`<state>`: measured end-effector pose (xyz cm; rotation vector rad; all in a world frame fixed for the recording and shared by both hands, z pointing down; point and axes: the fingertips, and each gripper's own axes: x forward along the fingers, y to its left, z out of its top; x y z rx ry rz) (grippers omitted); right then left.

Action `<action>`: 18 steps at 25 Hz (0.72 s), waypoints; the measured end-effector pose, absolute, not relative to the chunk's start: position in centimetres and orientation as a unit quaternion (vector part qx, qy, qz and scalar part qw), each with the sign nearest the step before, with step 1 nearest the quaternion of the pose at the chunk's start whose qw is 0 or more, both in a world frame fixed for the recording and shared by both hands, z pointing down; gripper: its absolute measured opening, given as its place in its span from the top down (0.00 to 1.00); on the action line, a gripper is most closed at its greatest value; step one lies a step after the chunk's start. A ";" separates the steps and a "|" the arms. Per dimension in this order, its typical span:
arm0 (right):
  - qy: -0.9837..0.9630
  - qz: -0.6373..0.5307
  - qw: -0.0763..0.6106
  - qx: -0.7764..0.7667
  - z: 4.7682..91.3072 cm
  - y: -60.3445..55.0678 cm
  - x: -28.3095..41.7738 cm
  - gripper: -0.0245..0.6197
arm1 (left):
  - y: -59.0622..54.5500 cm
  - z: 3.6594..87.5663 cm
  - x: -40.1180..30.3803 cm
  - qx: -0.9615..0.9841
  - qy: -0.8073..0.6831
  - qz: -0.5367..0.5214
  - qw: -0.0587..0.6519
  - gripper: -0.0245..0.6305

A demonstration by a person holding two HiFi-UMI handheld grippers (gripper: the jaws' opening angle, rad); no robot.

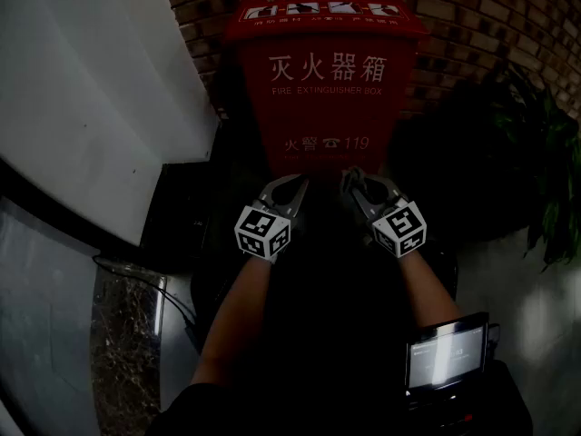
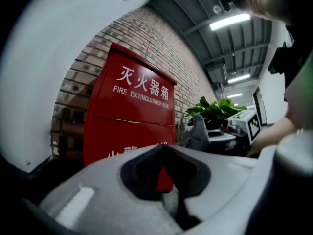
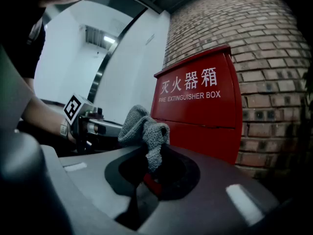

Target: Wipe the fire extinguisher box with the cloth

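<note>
Right gripper (image 1: 352,180) clamped on a bunched grey cloth (image 3: 143,127), raised before the red fire extinguisher box (image 1: 327,89).
Left gripper (image 1: 300,185) closed on nothing, held just beside the right, both low in front of the box's front panel, with the brick wall (image 1: 490,16) behind. Cloth standing up out of the jaws, near the red panel but apart from it in both gripper views. Wiping judged not yet begun: no streak or damp mark visible on lid or front, though hard to be sure in such dim light. Left to do: press cloth to the surface, then rub across front, lid and sides.
</note>
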<state>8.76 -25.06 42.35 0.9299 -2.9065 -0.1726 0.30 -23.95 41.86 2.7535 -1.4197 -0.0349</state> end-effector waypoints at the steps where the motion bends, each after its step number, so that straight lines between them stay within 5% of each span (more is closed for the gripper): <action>1: -0.946 -0.069 0.054 0.311 42.0 -25.2 8.8 0.90 | -24.2 41.3 0.3 0.889 -0.458 -0.006 0.017 0.96; 8: -0.901 -0.220 0.129 0.351 34.6 -27.6 7.1 0.90 | -27.5 33.3 -1.7 0.880 -0.473 0.000 -0.034 0.96; 18: -0.835 -0.395 0.152 0.353 20.0 -31.8 -1.7 0.90 | -32.0 20.3 -6.4 0.856 -0.504 -0.022 -0.115 0.96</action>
